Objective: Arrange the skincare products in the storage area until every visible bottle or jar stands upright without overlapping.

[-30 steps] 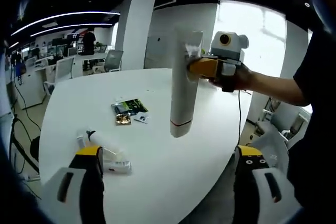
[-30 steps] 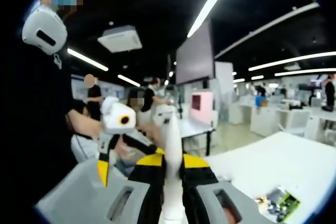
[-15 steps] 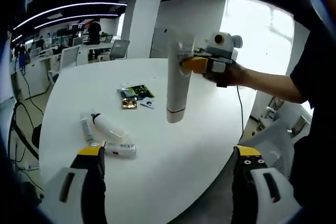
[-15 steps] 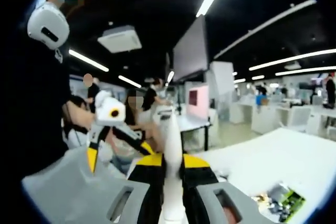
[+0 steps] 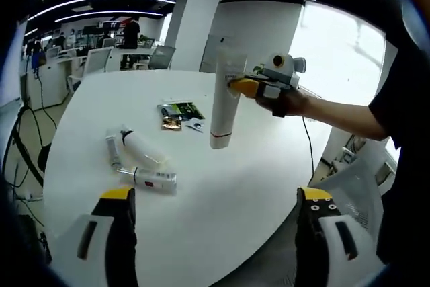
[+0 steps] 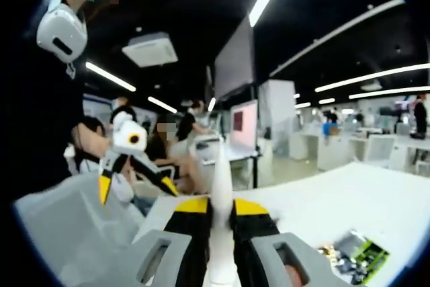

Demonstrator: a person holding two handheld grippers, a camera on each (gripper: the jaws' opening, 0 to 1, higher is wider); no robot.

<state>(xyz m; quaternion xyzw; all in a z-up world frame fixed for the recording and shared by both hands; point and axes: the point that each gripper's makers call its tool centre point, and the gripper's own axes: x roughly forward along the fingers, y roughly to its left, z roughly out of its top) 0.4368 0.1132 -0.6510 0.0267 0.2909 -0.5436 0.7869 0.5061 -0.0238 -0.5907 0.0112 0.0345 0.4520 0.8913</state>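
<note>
Bottles [image 5: 138, 160] left of sachets [image 5: 178, 114]

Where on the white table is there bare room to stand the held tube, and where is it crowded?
Bare table stretches between the lying bottles and the right gripper holding the white tube. Crowded spots: those bottles and the sachets behind them.

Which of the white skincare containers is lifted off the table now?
The tall white tube, clamped near its crimped end by the right gripper, cap hanging down. The other containers lie on the white table.
</note>
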